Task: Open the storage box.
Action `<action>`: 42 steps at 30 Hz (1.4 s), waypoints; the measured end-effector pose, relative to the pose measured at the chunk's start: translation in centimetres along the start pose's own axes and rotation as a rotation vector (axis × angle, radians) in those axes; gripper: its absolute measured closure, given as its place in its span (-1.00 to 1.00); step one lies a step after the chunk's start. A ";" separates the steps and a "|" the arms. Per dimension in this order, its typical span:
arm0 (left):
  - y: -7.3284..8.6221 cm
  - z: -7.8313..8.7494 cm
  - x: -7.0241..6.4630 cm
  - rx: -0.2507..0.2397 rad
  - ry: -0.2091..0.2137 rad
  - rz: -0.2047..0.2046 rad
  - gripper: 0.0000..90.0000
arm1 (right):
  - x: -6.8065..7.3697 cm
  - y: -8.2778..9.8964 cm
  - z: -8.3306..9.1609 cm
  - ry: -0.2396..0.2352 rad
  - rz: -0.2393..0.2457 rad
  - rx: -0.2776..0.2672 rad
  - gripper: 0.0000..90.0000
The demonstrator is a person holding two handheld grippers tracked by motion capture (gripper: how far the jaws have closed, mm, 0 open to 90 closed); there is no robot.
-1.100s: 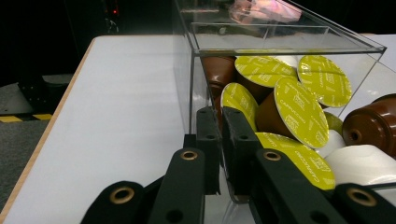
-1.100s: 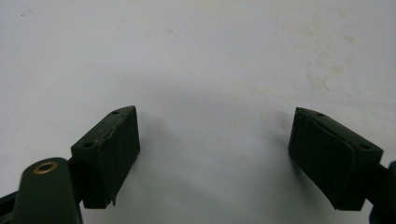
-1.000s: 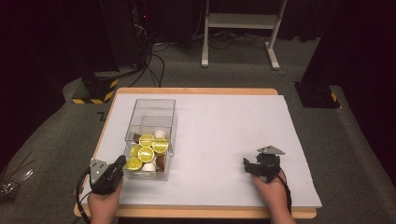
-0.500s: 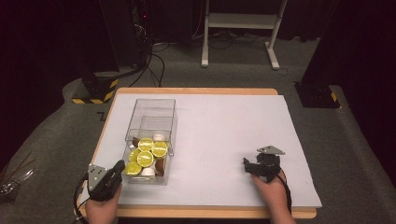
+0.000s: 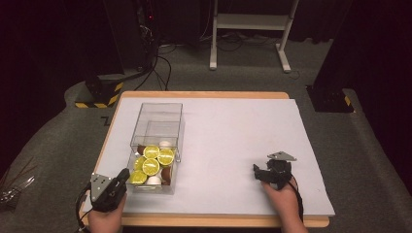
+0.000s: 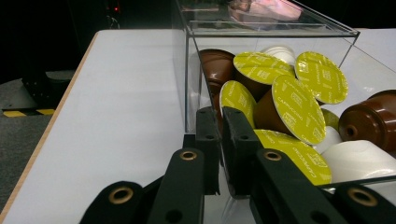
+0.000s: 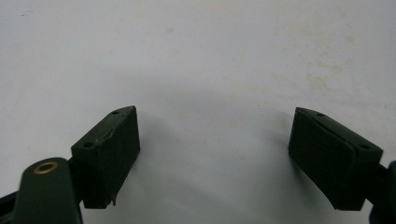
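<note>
Left gripper view, left tool (image 6: 219, 140) clenched on clear box (image 6: 187, 70) wall, capsules (image 6: 299, 107) just inside, right tool (image 7: 215, 158) released.

The clear, colourless plastic box (image 5: 156, 145) holds round coffee capsules: brown capsules (image 6: 369, 122) with yellow-green foil lids (image 6: 299, 108) printed in pale lettering, and plain white capsules (image 6: 359, 161). The wooden desk (image 5: 204, 95) has a tan edge under a white sheet (image 5: 233, 141). The left claw (image 6: 220, 140) is matt black with brass-coloured rivets; the right claw (image 7: 215, 154) has dark green-black pads. The carpet floor (image 5: 63, 141) is grey, and a black-and-yellow striped base (image 5: 97, 92) stands on it.
</note>
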State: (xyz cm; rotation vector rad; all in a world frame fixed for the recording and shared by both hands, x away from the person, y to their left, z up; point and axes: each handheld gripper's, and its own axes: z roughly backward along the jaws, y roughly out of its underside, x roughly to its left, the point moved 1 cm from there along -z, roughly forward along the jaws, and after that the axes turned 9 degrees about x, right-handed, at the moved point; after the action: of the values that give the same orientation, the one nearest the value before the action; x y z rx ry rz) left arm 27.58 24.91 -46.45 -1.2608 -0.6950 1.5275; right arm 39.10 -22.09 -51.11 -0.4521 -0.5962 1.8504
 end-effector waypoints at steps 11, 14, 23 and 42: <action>0.0 0.1 0.0 0.009 -0.004 -0.003 0.90 | 0.0 0.0 0.0 -0.001 0.000 0.002 -0.63; 0.0 0.2 -0.1 0.005 -0.006 0.003 0.90 | 0.0 0.0 0.0 -0.001 -0.001 0.002 -0.63; -0.3 0.3 0.5 0.005 0.021 0.009 0.62 | 0.0 0.0 0.0 -0.001 0.000 0.000 -0.63; -1.4 1.2 0.4 -0.046 0.061 -0.025 0.44 | 0.0 0.0 0.0 -0.003 0.001 0.003 -0.63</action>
State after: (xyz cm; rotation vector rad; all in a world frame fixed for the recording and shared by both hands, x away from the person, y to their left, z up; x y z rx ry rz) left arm 26.91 25.96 -45.04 -1.3229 -0.7066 1.4543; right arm 39.12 -22.12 -51.10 -0.4473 -0.5951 1.8535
